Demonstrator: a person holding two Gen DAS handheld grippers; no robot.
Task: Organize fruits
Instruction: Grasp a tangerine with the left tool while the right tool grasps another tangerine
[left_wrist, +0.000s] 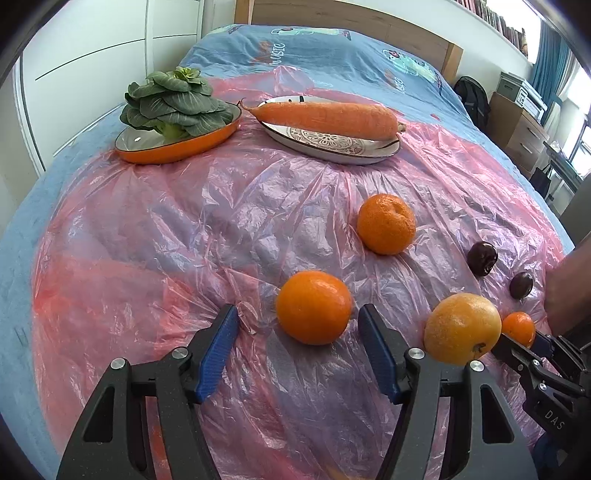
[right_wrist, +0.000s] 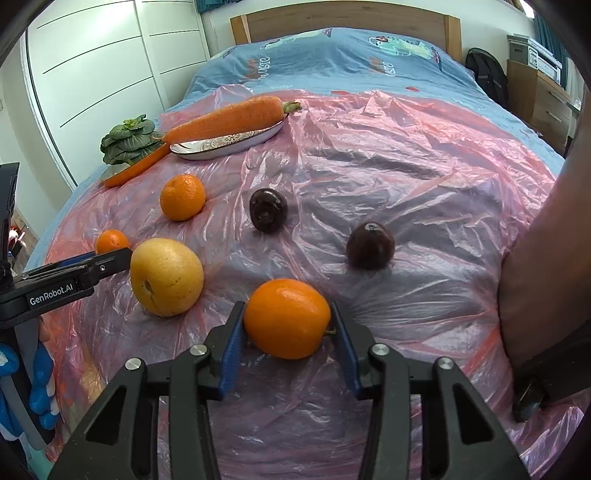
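Bed sheet (right_wrist: 369, 155): 4 oranges (right_wrist: 286, 318), 2 plums (right_wrist: 268, 209).

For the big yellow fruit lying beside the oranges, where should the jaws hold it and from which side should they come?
Grip the yellow fruit across its widest middle, coming down from above and the near side. It is round and lies on its side, stem dimple facing the camera, so the rounded flanks give the steadiest hold, though it looks wide for the jaws.

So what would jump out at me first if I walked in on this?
Probably the fruit scattered over a crinkly pink plastic sheet spread on a bed. Nearest, the right hand-held gripper has its blue fingers against an orange, beside a big yellow fruit. At the far side, a huge carrot lies across a patterned plate.
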